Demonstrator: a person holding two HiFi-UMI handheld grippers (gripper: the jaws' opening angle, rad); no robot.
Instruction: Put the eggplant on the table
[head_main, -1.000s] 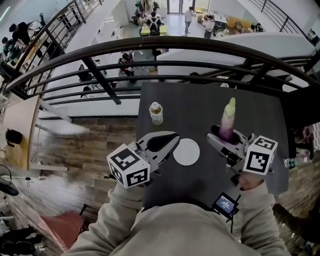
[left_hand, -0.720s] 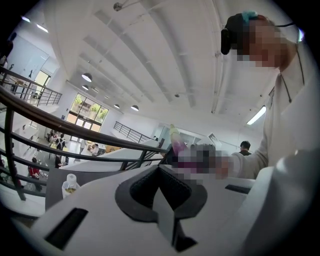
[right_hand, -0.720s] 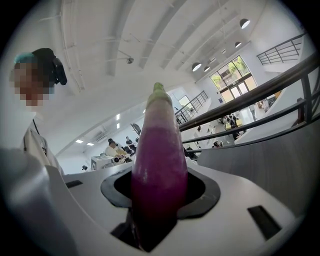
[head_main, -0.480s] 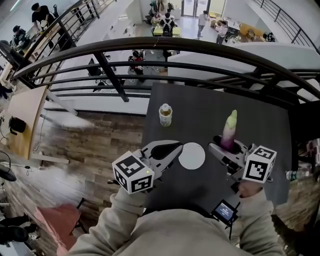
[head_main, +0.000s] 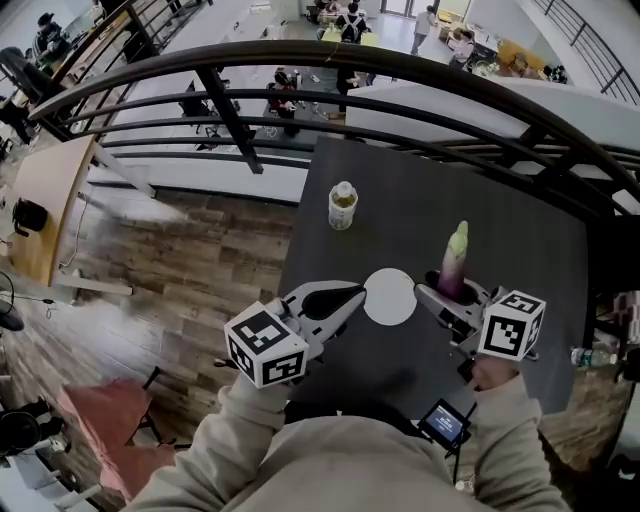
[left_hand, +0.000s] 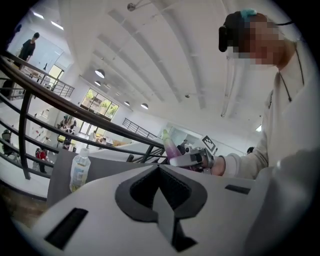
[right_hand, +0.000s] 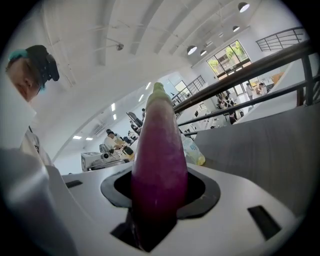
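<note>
The eggplant (head_main: 455, 262) is purple below with a pale green tip, and it stands upright over the right part of the dark table (head_main: 520, 230). My right gripper (head_main: 443, 291) is shut on its lower purple part. In the right gripper view the eggplant (right_hand: 159, 145) fills the gap between the jaws of the right gripper (right_hand: 160, 187). My left gripper (head_main: 352, 294) hovers over the table's left front part, shut and empty. The left gripper (left_hand: 159, 168) shows its tips touching in its own view, which also shows the eggplant (left_hand: 169, 146) farther off.
A white round plate (head_main: 390, 296) lies between the two grippers. A small bottle (head_main: 343, 205) stands at the table's far left. A small screen device (head_main: 447, 424) sits at the near edge. A dark railing (head_main: 300, 60) runs beyond the table, above a lower floor.
Both grippers have sunk toward the table. The eggplant has come down with the right gripper, still upright in its jaws. The left gripper stays shut and empty.
</note>
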